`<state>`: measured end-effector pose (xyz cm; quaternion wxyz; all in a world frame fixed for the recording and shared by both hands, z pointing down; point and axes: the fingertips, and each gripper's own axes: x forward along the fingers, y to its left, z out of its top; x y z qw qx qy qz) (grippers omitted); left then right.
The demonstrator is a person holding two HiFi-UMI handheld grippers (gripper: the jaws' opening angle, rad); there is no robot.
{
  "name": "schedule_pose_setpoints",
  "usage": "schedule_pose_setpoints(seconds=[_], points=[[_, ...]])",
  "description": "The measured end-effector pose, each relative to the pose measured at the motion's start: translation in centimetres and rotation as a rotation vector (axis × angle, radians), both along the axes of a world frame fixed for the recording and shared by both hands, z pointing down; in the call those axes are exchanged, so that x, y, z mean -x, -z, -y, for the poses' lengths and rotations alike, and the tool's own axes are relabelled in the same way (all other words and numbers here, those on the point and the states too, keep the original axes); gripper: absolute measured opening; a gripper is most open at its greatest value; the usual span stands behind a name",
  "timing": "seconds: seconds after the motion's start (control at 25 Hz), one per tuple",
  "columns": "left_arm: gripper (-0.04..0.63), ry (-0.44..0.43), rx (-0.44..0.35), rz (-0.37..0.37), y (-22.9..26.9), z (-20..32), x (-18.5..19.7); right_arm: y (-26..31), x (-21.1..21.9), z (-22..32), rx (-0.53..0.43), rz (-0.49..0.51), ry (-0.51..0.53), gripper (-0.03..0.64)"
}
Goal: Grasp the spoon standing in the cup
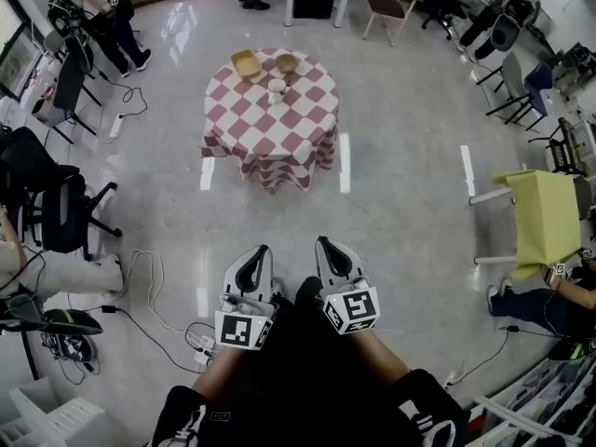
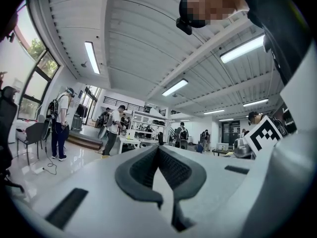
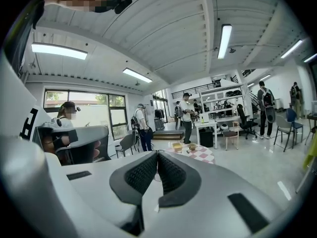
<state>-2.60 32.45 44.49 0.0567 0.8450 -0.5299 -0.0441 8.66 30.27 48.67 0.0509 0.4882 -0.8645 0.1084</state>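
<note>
A white cup (image 1: 277,87) with the spoon standing in it sits on a round table with a red-and-white checked cloth (image 1: 270,128), far ahead of me in the head view. My left gripper (image 1: 258,252) and right gripper (image 1: 325,246) are held close to my body, well short of the table, both shut and empty. In the left gripper view the left gripper (image 2: 158,148) has its jaws pressed together, with no table in sight. The right gripper (image 3: 157,154) is shut too, and the checked table (image 3: 204,155) shows small beyond it.
A yellow dish (image 1: 245,62) and a brown bowl (image 1: 286,62) stand behind the cup. A black office chair (image 1: 56,203) and floor cables (image 1: 154,291) lie to my left, a yellow-green covered table (image 1: 545,217) to my right. People stand at the back (image 1: 102,7).
</note>
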Motion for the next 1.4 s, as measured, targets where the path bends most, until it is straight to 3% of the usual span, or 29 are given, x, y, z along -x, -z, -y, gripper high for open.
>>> schedule_pose_setpoints(seconds=[0.32,0.64,0.96,1.16,1.4], points=[[0.008,0.006,0.046,-0.006,-2.0,5.7,3.6,-1.4,3.1,6.5,0.029,-0.006,-0.014,0.028],[0.008,0.053,0.060,0.013,-2.3,17.4,5.0,-2.2,4.9,19.8,0.032,-0.004,0.038,0.028],[0.008,0.116,0.040,0.026,0.2,31.1,4.6,-1.5,5.6,35.0,0.030,-0.013,0.124,0.028],[0.008,0.130,0.038,0.035,0.3,36.8,3.9,-3.1,5.8,42.0,0.048,-0.013,0.143,0.028],[0.008,0.101,0.050,0.036,0.4,42.4,3.6,-6.2,6.1,47.9,0.135,-0.004,0.121,0.028]])
